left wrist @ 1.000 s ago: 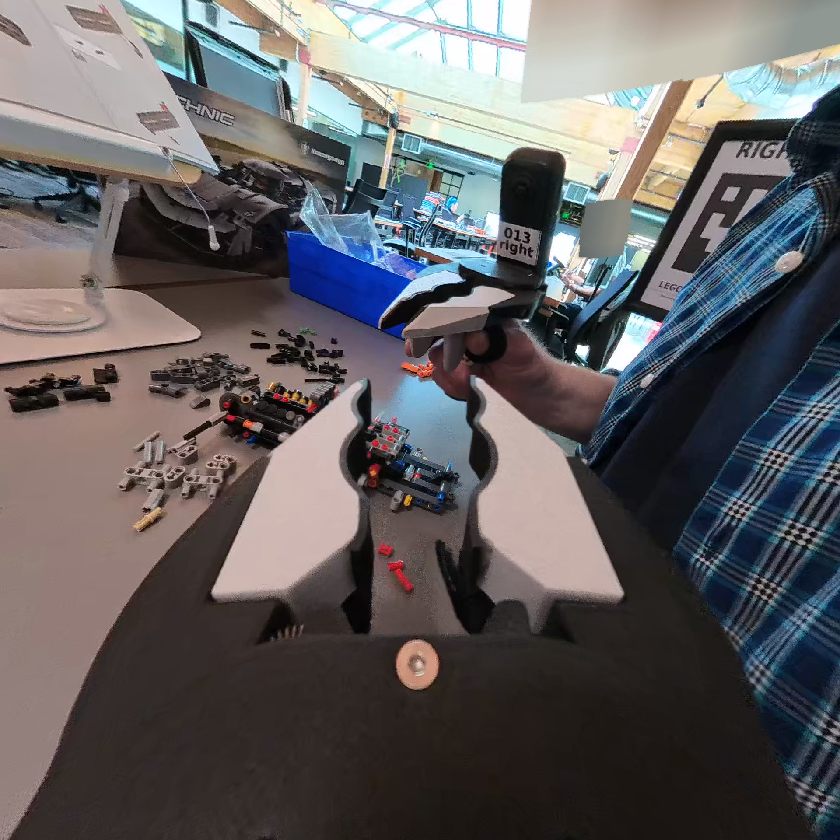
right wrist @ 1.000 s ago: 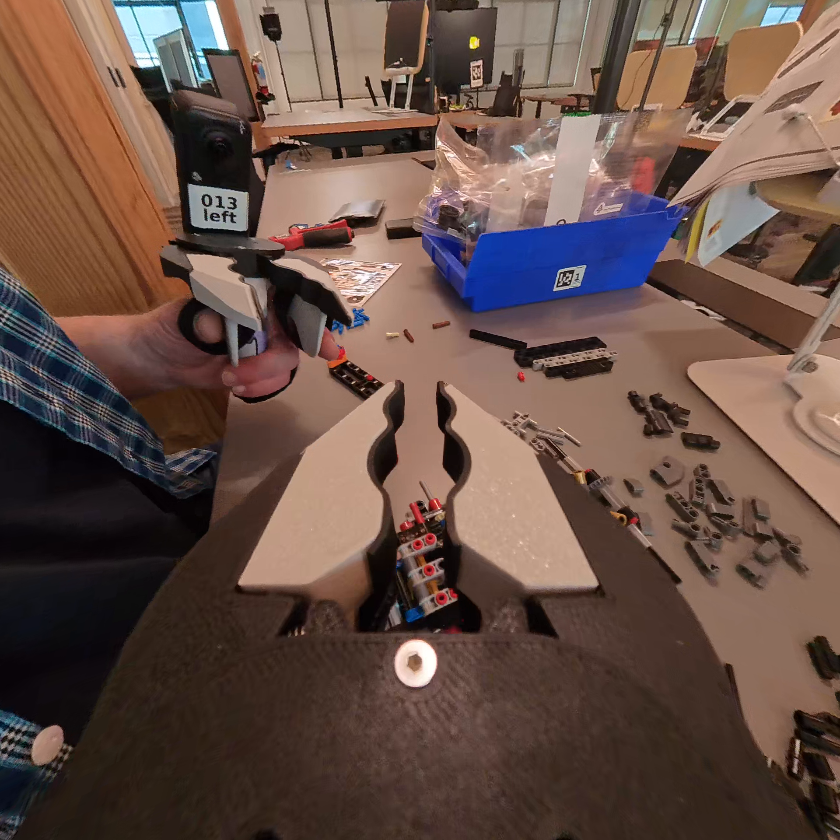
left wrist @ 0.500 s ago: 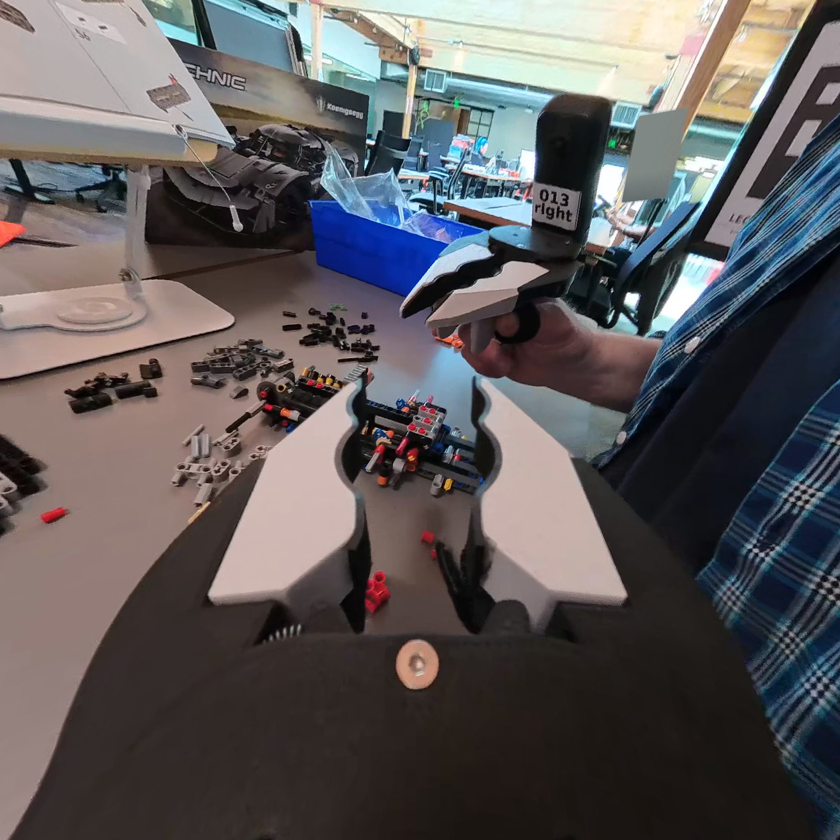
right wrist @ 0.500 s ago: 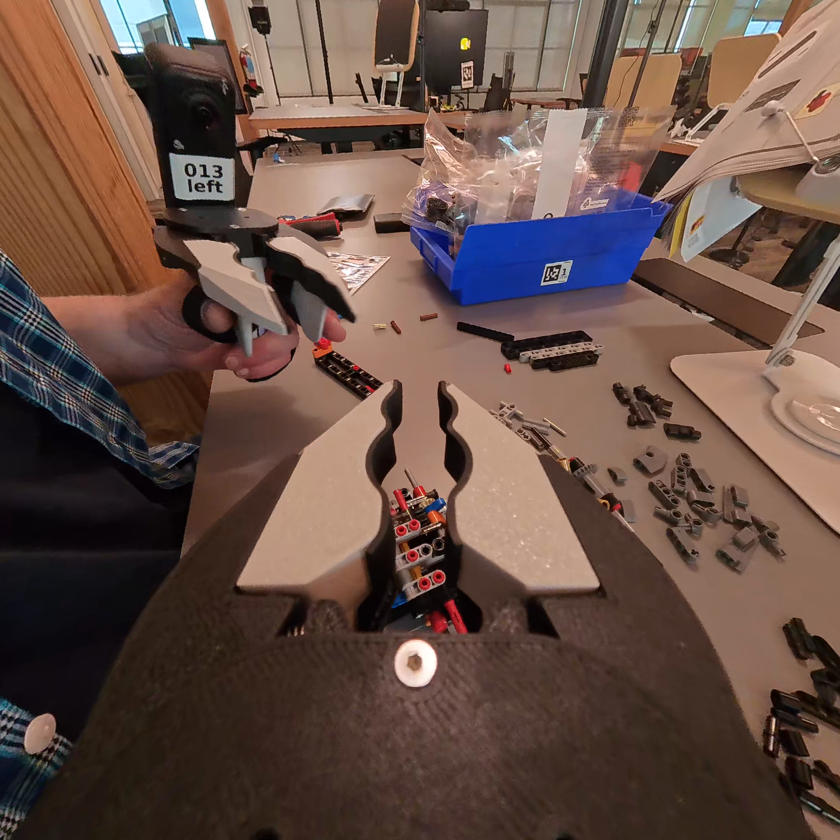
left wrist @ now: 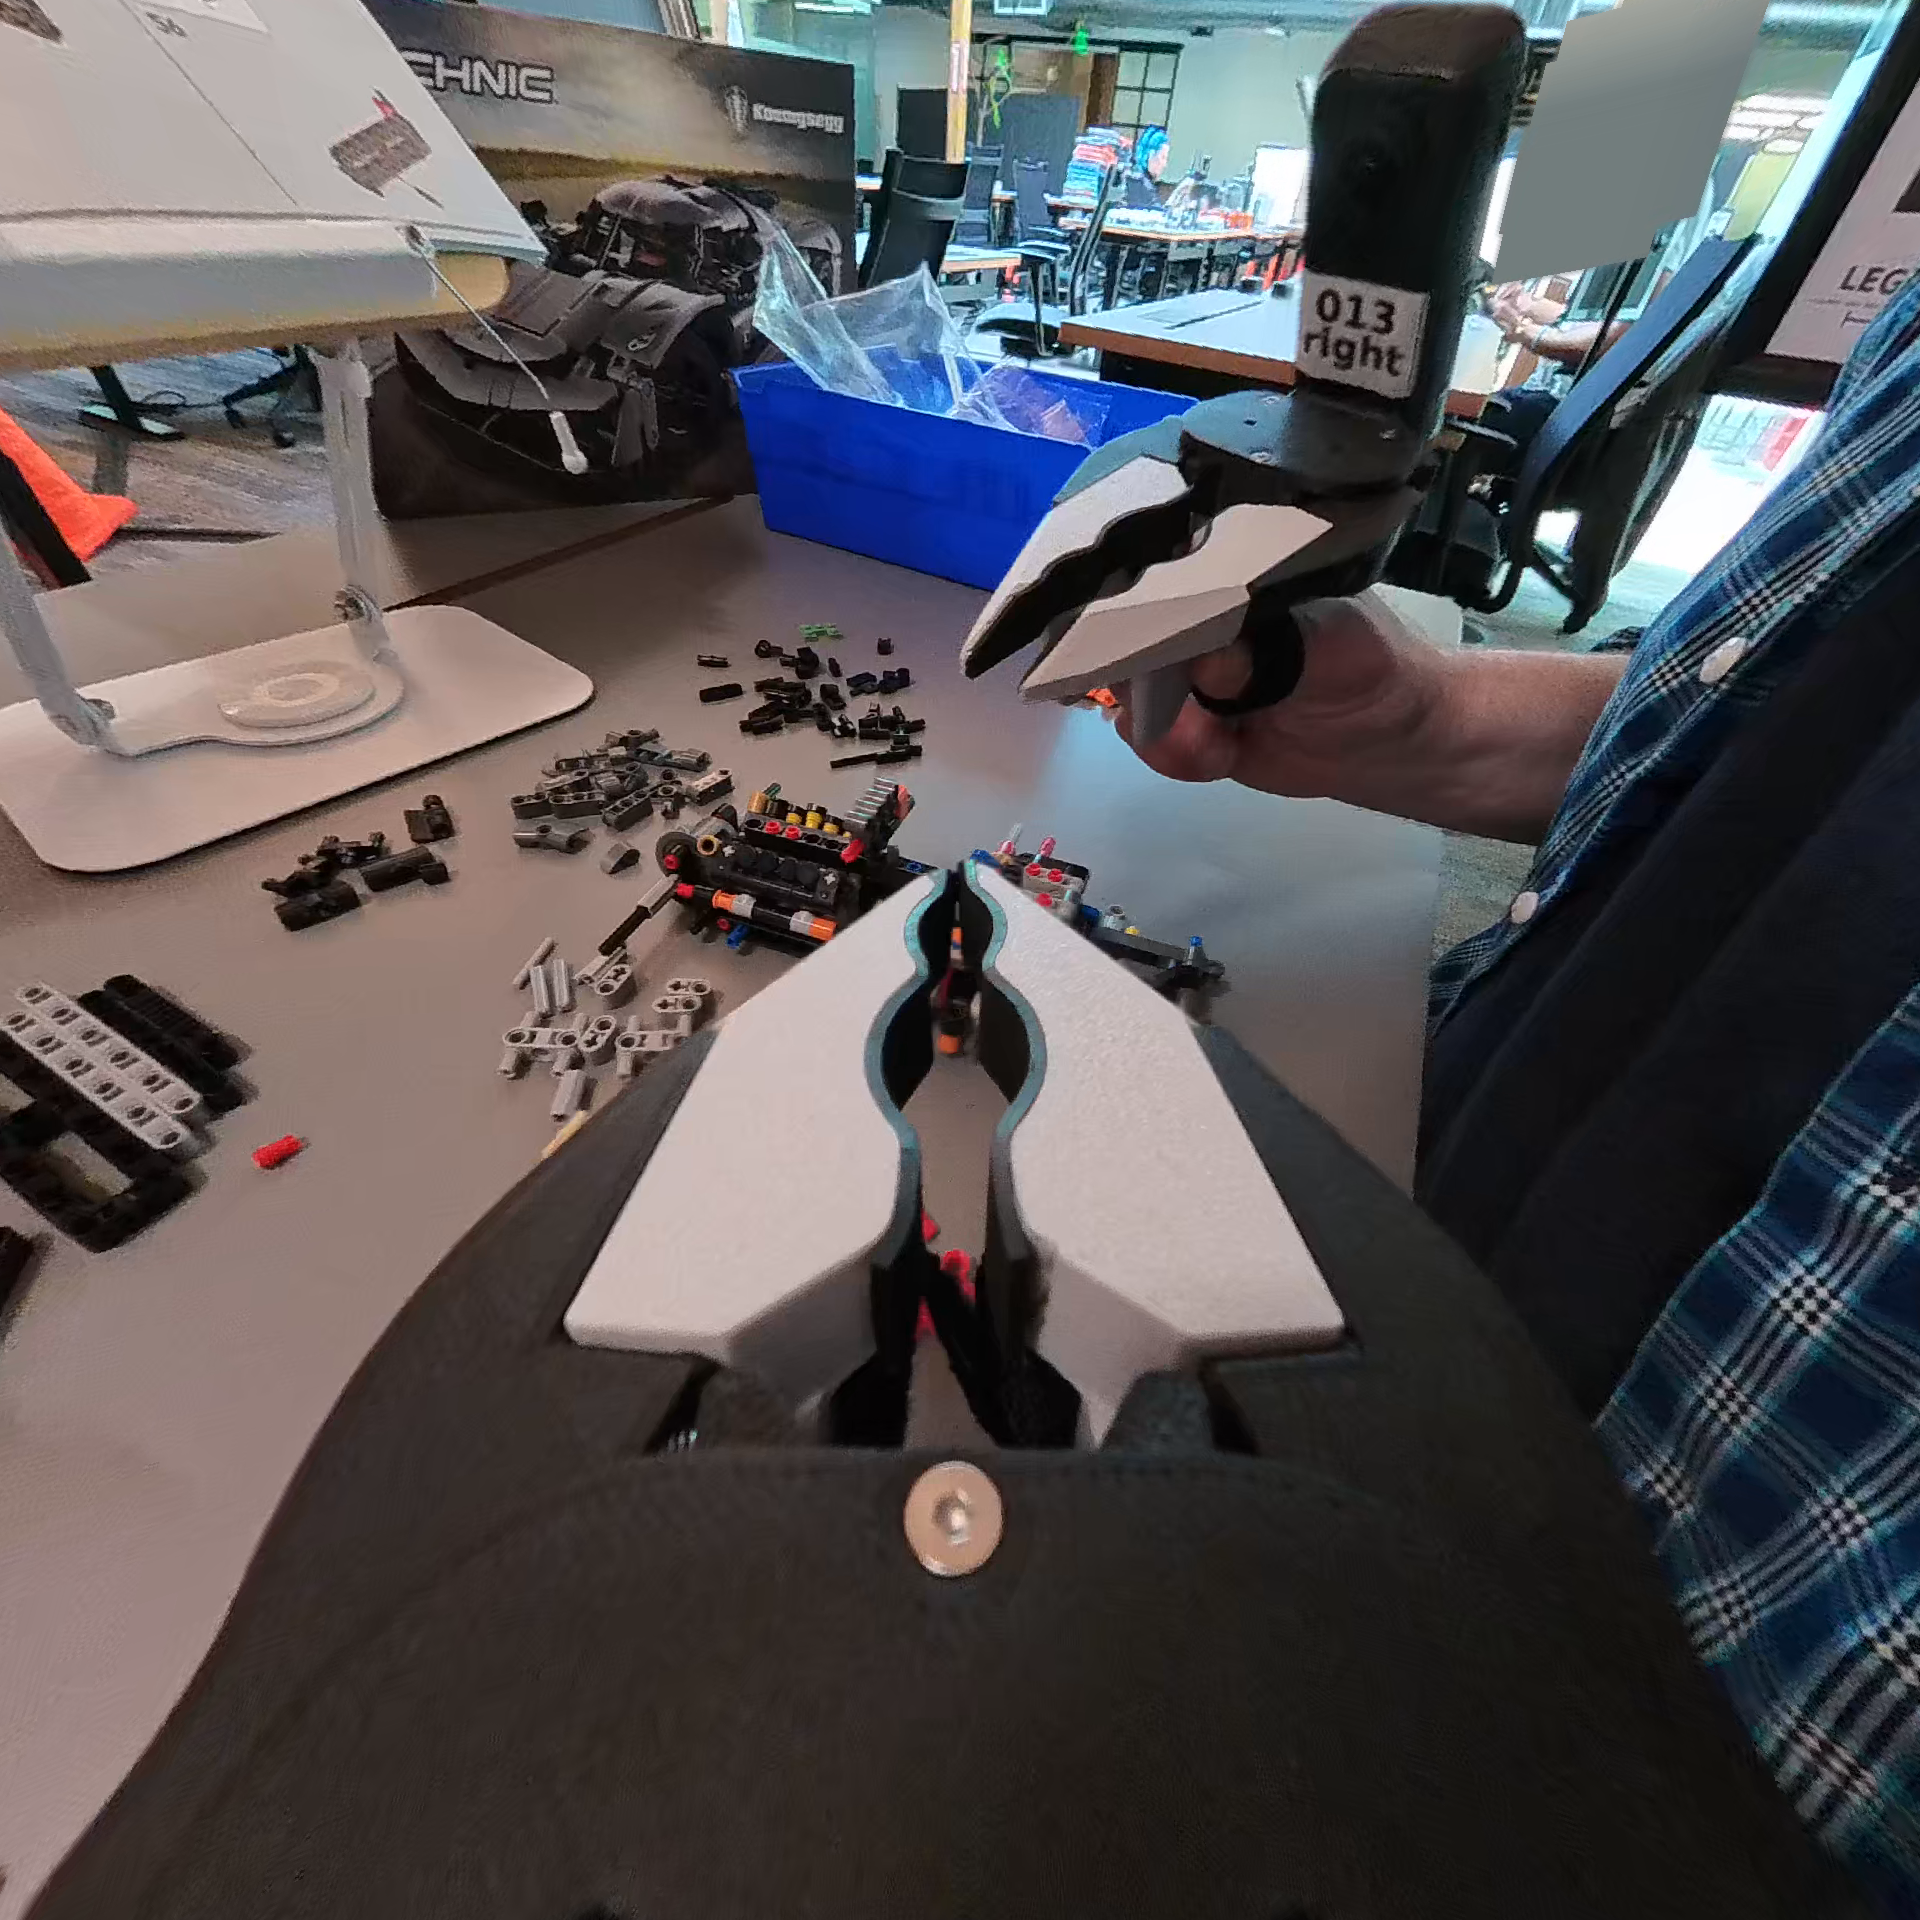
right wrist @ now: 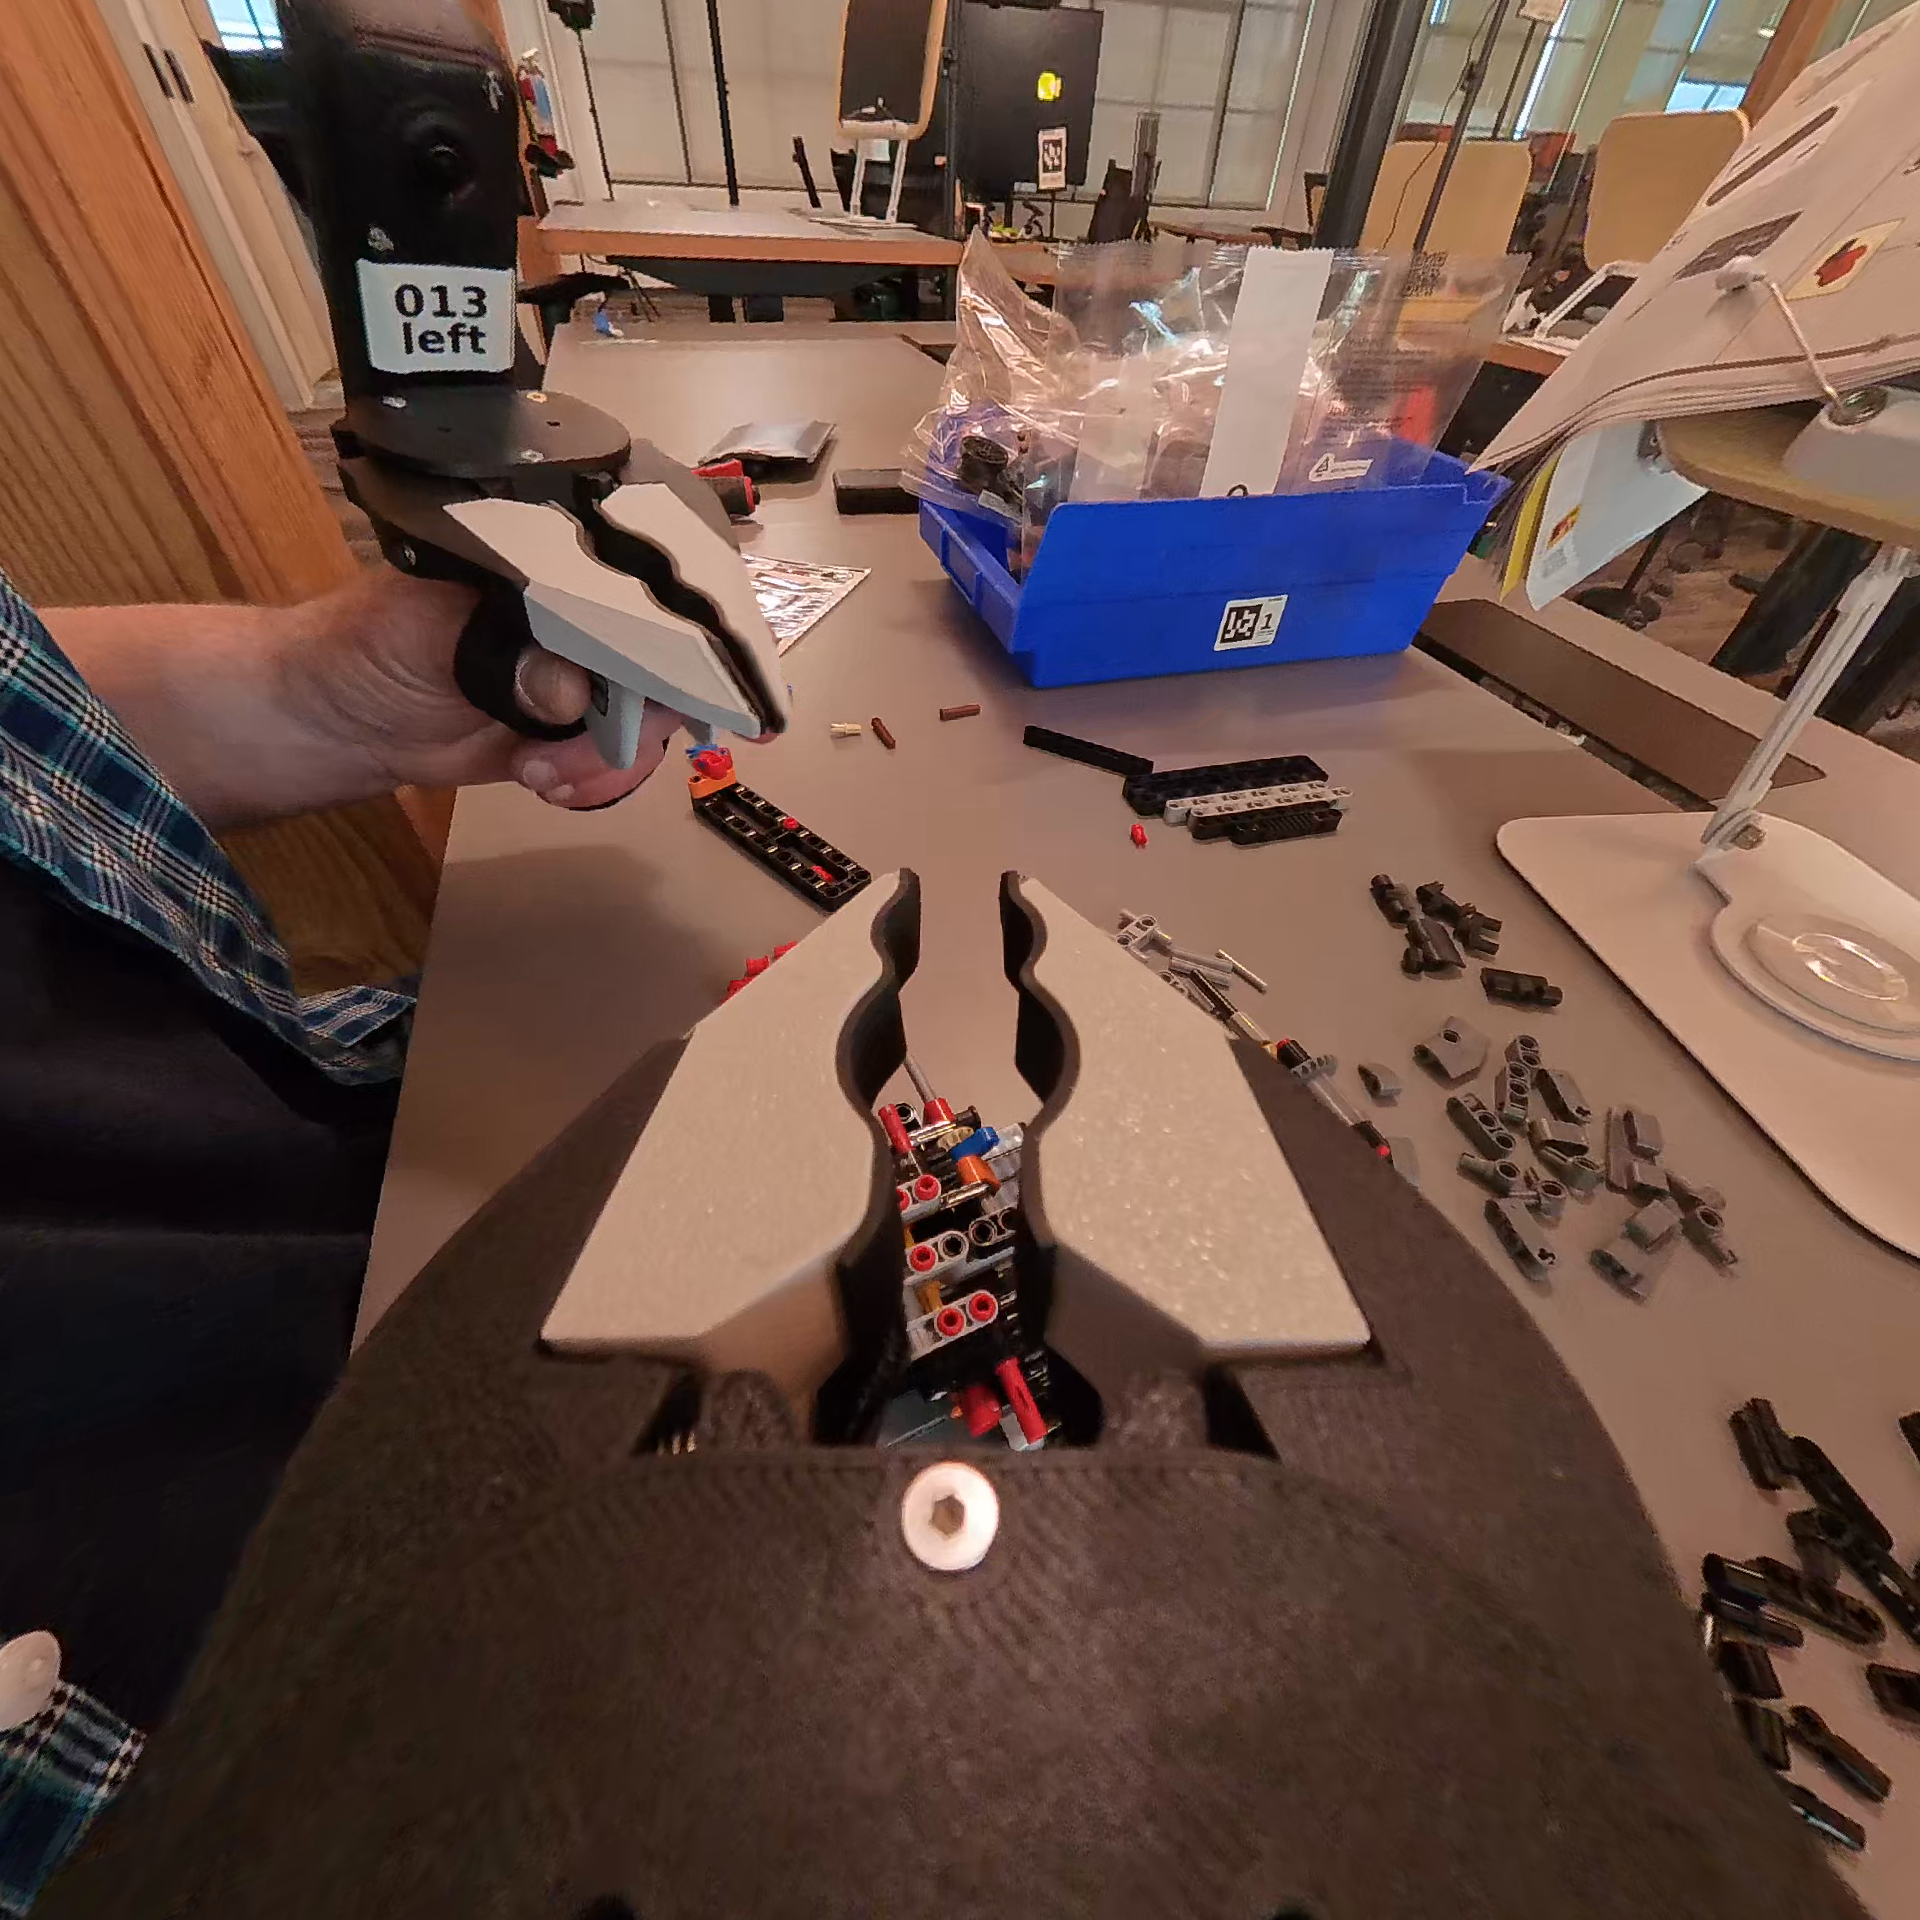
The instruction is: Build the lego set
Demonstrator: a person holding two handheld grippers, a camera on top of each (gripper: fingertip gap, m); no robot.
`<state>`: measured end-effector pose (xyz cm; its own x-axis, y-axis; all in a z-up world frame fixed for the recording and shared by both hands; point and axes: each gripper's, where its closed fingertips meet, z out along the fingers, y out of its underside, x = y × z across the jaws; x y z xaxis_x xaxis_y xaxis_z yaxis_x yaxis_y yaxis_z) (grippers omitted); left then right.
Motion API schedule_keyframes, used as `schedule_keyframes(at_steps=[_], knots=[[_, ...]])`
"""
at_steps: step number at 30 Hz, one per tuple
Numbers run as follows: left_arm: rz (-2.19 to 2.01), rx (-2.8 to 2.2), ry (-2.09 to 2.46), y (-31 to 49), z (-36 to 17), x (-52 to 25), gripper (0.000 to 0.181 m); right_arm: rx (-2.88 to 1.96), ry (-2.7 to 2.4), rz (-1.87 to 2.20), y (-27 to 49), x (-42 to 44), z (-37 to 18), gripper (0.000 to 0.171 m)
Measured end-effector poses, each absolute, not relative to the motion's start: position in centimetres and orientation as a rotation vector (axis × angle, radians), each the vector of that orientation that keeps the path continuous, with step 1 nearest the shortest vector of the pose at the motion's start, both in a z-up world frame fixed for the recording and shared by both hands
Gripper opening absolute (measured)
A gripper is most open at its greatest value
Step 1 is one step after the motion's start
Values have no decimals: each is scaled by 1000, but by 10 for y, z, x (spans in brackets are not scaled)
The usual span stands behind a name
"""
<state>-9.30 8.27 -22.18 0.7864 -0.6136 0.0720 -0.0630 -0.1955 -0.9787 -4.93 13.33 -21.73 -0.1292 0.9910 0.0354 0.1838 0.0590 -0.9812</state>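
A part-built black lego assembly (left wrist: 790, 862) with red and orange pins lies on the grey table (left wrist: 312, 1351). A second, smaller assembly (left wrist: 1081, 904) lies just right of it, partly hidden behind my left fingertips. My left gripper (left wrist: 958, 891) is shut, with nothing visible between its tips, and hangs above the table near a black frame piece (right wrist: 779, 831); it also shows in the right wrist view (right wrist: 767, 722). My right gripper (right wrist: 960, 899) is open by a narrow gap and empty, in the air over an assembly (right wrist: 956, 1226); it also shows in the left wrist view (left wrist: 1003, 670).
A blue bin (right wrist: 1195, 561) with plastic bags stands at the back. A white stand (left wrist: 291, 707) holds the instruction booklet. Loose grey connectors (left wrist: 603, 1029), black beams (left wrist: 104, 1091) and small black parts (left wrist: 821, 696) are scattered about. A person's body (left wrist: 1662, 1039) borders the table. My hands' fingertips stand some 8 centimeters from each other.
My left gripper's jaws have closed from wide open to shut, and it has moved closer to the assemblies. The right gripper keeps its narrow gap and has shifted slightly.
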Motion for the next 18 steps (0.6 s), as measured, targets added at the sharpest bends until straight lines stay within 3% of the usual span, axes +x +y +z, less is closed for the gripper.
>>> schedule_keyframes(at_steps=[8,15,18], knots=[[-317,-1805,500,75,-218,-139,30,-1235,-1471,1138,133,-49,-214,14],[-92,-2046,488,47,-262,-185,58,-1233,-1479,1127,131,-50,-215,14],[-84,-2105,476,37,-275,-193,62,-1238,-1485,1122,130,-51,-217,14]])
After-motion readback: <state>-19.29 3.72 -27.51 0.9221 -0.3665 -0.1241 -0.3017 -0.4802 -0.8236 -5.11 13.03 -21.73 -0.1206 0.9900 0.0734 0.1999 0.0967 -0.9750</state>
